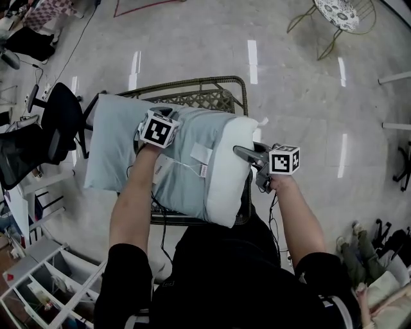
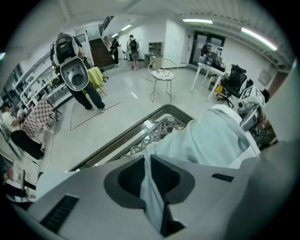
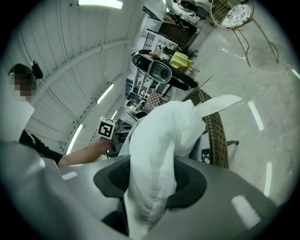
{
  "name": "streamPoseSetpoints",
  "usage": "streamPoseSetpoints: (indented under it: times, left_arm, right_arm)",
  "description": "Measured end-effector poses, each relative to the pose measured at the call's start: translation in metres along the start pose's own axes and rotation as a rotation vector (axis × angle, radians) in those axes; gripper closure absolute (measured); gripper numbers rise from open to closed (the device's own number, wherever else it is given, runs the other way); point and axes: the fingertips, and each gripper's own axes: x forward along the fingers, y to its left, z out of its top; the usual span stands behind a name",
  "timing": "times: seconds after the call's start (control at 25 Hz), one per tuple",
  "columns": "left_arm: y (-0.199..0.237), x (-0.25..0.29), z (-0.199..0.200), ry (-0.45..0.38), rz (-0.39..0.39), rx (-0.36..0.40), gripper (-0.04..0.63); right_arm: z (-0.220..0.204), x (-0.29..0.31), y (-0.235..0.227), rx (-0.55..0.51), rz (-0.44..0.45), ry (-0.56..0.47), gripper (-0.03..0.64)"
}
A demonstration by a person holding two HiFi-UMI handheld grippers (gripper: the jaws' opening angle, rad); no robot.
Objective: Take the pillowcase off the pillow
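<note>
A white pillow [image 1: 228, 167] lies across a lattice-topped table [image 1: 212, 90], its right end bare. The pale blue pillowcase [image 1: 122, 148] covers its left and middle parts. My left gripper [image 1: 162, 117] sits on top of the case, shut on a pinched fold of the blue fabric [image 2: 152, 192]; in the left gripper view the left gripper [image 2: 146, 161] has the fold running between its pads. My right gripper [image 1: 240, 152] is at the pillow's right end. There the right gripper [image 3: 152, 164] is shut on a bunch of the white pillow [image 3: 157, 140].
A black office chair [image 1: 58, 122] stands left of the table, and white shelving [image 1: 45, 283] is at the lower left. A round table [image 1: 337, 13] stands far off at the upper right. Several people [image 2: 133, 47] stand far across the shiny floor.
</note>
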Motion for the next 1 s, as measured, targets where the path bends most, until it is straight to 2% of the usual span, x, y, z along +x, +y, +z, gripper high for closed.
streamPoseSetpoints:
  times: [0.04, 0.08, 0.24, 0.36, 0.52, 0.64, 0.72, 0.8, 1.0]
  left_arm:
    - [-0.004, 0.002, 0.002, 0.016, 0.015, 0.029, 0.573]
    - [-0.007, 0.003, 0.004, 0.024, 0.027, 0.051, 0.581]
    - [0.014, -0.018, -0.002, -0.005, 0.063, 0.051, 0.586]
    - [0.05, -0.043, -0.013, -0.016, 0.141, 0.06, 0.589]
    - [0.062, -0.056, -0.02, -0.066, 0.077, 0.01, 0.588]
    - [0.055, -0.055, -0.015, -0.05, 0.113, 0.07, 0.588]
    - [0.065, -0.056, -0.02, -0.032, 0.152, 0.091, 0.588]
    - [0.078, -0.06, -0.028, -0.021, 0.172, 0.081, 0.589]
    - [0.1, -0.075, -0.049, -0.033, 0.16, 0.039, 0.588]
  right_arm:
    - [0.002, -0.006, 0.001, 0.0, 0.011, -0.008, 0.424]
    - [0.005, -0.013, 0.002, -0.002, 0.022, -0.018, 0.441]
    - [0.02, -0.015, 0.022, 0.001, 0.045, -0.091, 0.474]
    - [0.039, -0.03, 0.03, -0.027, 0.03, -0.15, 0.485]
    - [0.048, -0.043, 0.037, -0.11, 0.017, -0.1, 0.486]
    - [0.048, -0.043, 0.042, -0.159, 0.003, -0.059, 0.486]
    - [0.051, -0.048, 0.038, -0.151, -0.007, -0.088, 0.486]
    - [0.053, -0.058, 0.034, -0.12, -0.01, -0.13, 0.485]
    - [0.05, -0.082, 0.03, -0.097, -0.007, -0.164, 0.485]
